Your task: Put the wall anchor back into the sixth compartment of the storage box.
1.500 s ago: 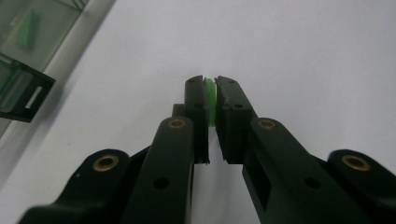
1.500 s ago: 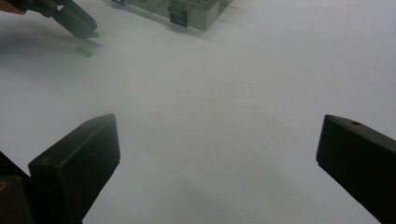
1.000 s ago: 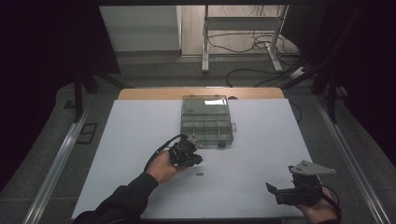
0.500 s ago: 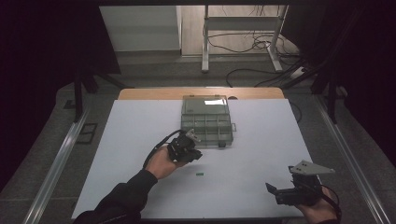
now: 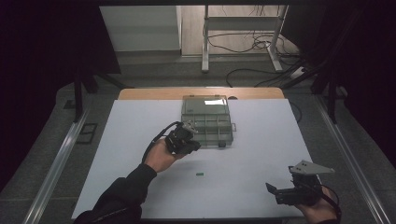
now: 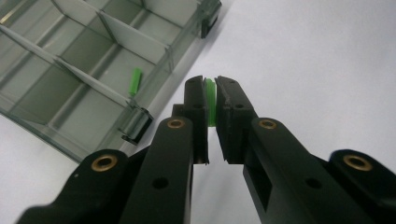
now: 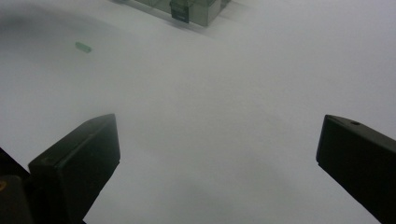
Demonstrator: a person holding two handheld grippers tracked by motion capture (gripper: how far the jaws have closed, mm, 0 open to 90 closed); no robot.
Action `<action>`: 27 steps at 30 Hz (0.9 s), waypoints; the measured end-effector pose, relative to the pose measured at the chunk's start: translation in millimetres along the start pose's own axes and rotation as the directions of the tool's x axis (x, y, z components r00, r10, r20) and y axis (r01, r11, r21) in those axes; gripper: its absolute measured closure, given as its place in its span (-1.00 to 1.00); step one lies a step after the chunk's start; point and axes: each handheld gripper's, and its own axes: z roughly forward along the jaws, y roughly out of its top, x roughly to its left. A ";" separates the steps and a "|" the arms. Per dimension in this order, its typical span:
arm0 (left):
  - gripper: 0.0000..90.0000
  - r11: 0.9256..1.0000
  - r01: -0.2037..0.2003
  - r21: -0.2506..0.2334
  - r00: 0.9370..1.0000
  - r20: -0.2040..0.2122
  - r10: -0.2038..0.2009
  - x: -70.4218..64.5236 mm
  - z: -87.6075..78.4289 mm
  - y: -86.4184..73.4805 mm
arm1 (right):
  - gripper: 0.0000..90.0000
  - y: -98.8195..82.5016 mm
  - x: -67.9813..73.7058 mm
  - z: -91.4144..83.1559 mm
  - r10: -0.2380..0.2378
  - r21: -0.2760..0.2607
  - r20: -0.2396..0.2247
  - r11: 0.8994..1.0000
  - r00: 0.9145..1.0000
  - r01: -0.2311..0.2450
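Observation:
A clear compartment box (image 5: 208, 121) lies open at the back middle of the white table (image 5: 261, 140). My left gripper (image 5: 187, 140) hovers just in front of the box, near its front left corner, and is shut on a small green piece (image 6: 211, 95) pinched between its pads. Another green piece (image 6: 135, 81) lies inside a compartment of the compartment box (image 6: 88, 70). A third green piece (image 5: 200, 174) rests loose on the table, also seen as the green piece (image 7: 83, 46) in the right gripper view. My right gripper (image 5: 275, 192) sits low at the front right, open, with nothing between its fingers.
The box has several divided compartments and dark latches (image 6: 135, 126) on its front wall. A wooden strip (image 5: 154, 94) runs along the table's far edge. Beyond it are a metal stand (image 5: 205, 42) and cables (image 5: 261, 44) on the floor.
My left gripper has risen a little and moved toward the box with the green piece in it. The right gripper has stayed in place.

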 end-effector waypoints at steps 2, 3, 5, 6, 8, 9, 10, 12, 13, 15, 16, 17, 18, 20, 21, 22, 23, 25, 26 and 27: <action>0.86 1.000 -0.003 0.000 1.000 -0.003 0.003 1.6 0.0 1.4 | -1.00 0.0 -0.1 0.0 0.001 0.000 0.000 1.000 1.000 -0.001; 0.86 1.000 0.001 -0.002 1.000 -0.005 -0.001 2.3 0.2 2.1 | -1.00 0.0 -0.1 0.1 0.002 0.001 0.000 1.000 1.000 -0.002; 0.86 1.000 0.004 -0.005 1.000 -0.008 -0.004 4.7 0.5 3.5 | -1.00 0.0 -0.1 0.1 0.003 0.001 0.001 1.000 1.000 -0.003; 0.86 1.000 0.004 -0.006 1.000 -0.009 -0.005 5.7 0.6 4.0 | -1.00 0.0 -0.2 0.1 0.004 0.002 0.000 1.000 1.000 -0.004; 0.86 1.000 0.013 -0.012 1.000 -0.014 -0.014 8.1 1.5 5.2 | -1.00 0.0 -0.3 0.2 0.004 0.003 0.001 1.000 1.000 -0.004; 0.86 1.000 0.015 -0.012 1.000 -0.015 -0.015 9.5 1.9 5.9 | -1.00 0.0 -0.3 0.3 0.004 0.004 0.000 1.000 1.000 -0.004; 0.86 1.000 0.019 -0.012 1.000 -0.017 -0.019 11.5 2.5 6.7 | -1.00 0.0 -0.4 0.3 0.004 0.004 0.000 1.000 1.000 -0.004; 0.86 1.000 0.022 -0.012 1.000 -0.018 -0.022 14.4 3.8 8.0 | -1.00 0.0 -0.4 0.5 0.007 0.005 0.000 1.000 1.000 -0.007; 0.86 1.000 0.027 -0.015 0.999 -0.020 -0.028 16.2 5.1 8.8 | -1.00 0.0 -0.5 0.5 0.006 0.005 -0.001 1.000 1.000 -0.006; 0.86 0.999 0.032 -0.015 0.999 -0.023 -0.032 18.6 6.7 10.1 | -1.00 0.0 -0.5 0.5 0.007 0.006 -0.002 1.000 1.000 -0.007; 0.86 0.999 0.041 -0.020 0.999 -0.024 -0.042 19.4 8.0 10.7 | -1.00 0.0 -0.5 0.5 0.007 0.006 -0.002 1.000 1.000 -0.007; 0.86 0.999 0.044 -0.023 0.999 -0.026 -0.044 20.6 9.0 11.2 | -1.00 0.0 -0.5 0.6 0.007 0.006 -0.002 1.000 1.000 -0.007; 0.86 0.999 0.048 -0.025 0.998 -0.028 -0.049 21.6 10.0 11.7 | -1.00 -0.1 -0.6 0.6 0.007 0.007 -0.002 1.000 1.000 -0.007; 0.86 0.998 0.055 -0.030 0.998 -0.033 -0.056 23.7 12.3 12.9 | -1.00 0.0 -0.6 0.8 0.006 0.008 -0.003 1.000 1.000 -0.006; 0.86 0.998 0.056 -0.029 0.998 -0.034 -0.057 24.9 13.2 13.5 | -1.00 0.0 -0.6 0.9 0.005 0.008 -0.003 1.000 1.000 -0.005; 0.86 0.998 0.058 -0.031 0.998 -0.037 -0.059 26.1 14.2 14.1 | -1.00 0.0 -0.7 0.9 0.004 0.009 -0.004 1.000 1.000 -0.004; 0.86 0.998 0.059 -0.030 0.997 -0.039 -0.060 27.1 15.2 14.8 | -1.00 0.0 -0.6 0.9 0.004 0.010 -0.004 1.000 1.000 -0.004; 0.86 0.998 0.062 -0.031 0.997 -0.046 -0.063 29.3 17.3 16.0 | -1.00 0.0 -0.5 0.9 0.005 0.012 -0.005 1.000 1.000 -0.005; 0.86 0.997 0.064 -0.033 0.997 -0.048 -0.065 30.5 18.3 16.5 | -1.00 0.0 -0.6 1.0 0.006 0.012 -0.006 1.000 1.000 -0.006; 0.86 0.997 0.065 -0.034 0.996 -0.053 -0.066 31.7 19.3 17.1 | -1.00 0.0 -0.7 1.2 0.006 0.013 -0.007 1.000 1.000 -0.006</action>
